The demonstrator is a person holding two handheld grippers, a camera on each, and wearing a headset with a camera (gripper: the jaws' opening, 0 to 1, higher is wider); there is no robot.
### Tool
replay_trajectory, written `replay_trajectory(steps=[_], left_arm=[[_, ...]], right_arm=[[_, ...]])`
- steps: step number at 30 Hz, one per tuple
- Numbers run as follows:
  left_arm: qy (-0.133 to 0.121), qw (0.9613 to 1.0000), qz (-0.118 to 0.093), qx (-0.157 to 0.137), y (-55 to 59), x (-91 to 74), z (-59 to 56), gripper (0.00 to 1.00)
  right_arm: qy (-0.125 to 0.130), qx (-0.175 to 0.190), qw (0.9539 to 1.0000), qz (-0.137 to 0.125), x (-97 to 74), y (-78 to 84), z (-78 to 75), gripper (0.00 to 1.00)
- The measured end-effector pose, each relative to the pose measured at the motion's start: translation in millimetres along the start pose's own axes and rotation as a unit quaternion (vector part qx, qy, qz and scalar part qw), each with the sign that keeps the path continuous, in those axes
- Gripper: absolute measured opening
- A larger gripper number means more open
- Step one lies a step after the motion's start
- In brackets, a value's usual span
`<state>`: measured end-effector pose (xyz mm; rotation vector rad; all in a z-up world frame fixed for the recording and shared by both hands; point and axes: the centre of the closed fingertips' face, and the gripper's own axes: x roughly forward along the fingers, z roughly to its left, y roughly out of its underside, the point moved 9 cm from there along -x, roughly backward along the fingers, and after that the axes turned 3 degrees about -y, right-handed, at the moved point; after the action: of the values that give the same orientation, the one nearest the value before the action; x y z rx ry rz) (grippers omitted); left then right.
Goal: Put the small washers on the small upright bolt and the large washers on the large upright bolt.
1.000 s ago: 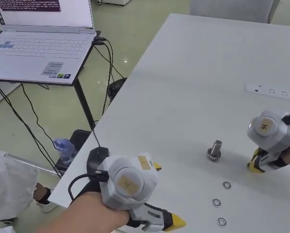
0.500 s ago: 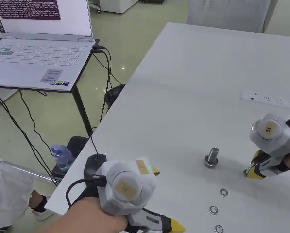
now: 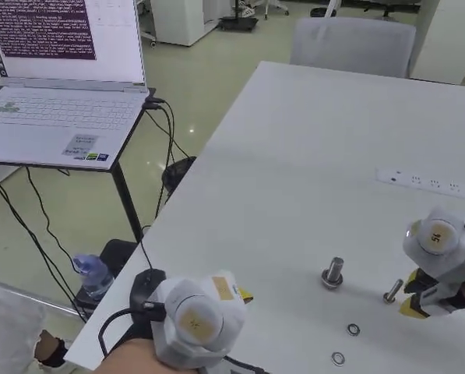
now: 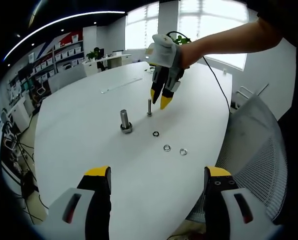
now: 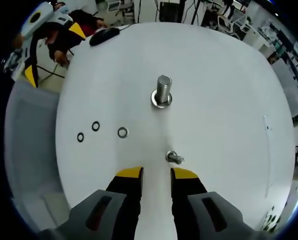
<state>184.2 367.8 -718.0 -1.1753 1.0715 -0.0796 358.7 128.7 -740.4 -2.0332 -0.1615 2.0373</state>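
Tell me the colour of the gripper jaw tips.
Yellow on the right gripper, clearest in the right gripper view.

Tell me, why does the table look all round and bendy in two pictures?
Left gripper view: the fisheye lens bows the white table into an oval, and the windows glare pure white. Right gripper view: the same bulge. Head view: the table's edges run straight.
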Motion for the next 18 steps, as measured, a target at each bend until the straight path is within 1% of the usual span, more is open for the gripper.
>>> replay_trajectory(steps=[3,9,13,18], left_arm=[[0.000,1.0000,0.001,0.007,-1.1,1.8,0.0,0.75],[0.002,1.0000,-0.003,0.005,-3.1,2.7,-0.3,0.75],[0.003,1.0000,0.000,0.007,-1.9,2.0,-2.0,0.75],[0.002,1.0000,-0.002,0.004,-0.4,1.5,-2.2,0.75]], right_arm=[[-0.004,-0.003,1.0000,-0.004,2.3,-1.0,4.0,0.23],[-0.013,-0.008,0.9997,-0.016,2.5,-7.7,12.3,0.24],[-0.017,-0.013,0.9996,-0.019,5.7,-13.7,18.4,0.24],[-0.022,-0.019,0.9992,-0.026,10.9,-20.5,27.0,0.24]])
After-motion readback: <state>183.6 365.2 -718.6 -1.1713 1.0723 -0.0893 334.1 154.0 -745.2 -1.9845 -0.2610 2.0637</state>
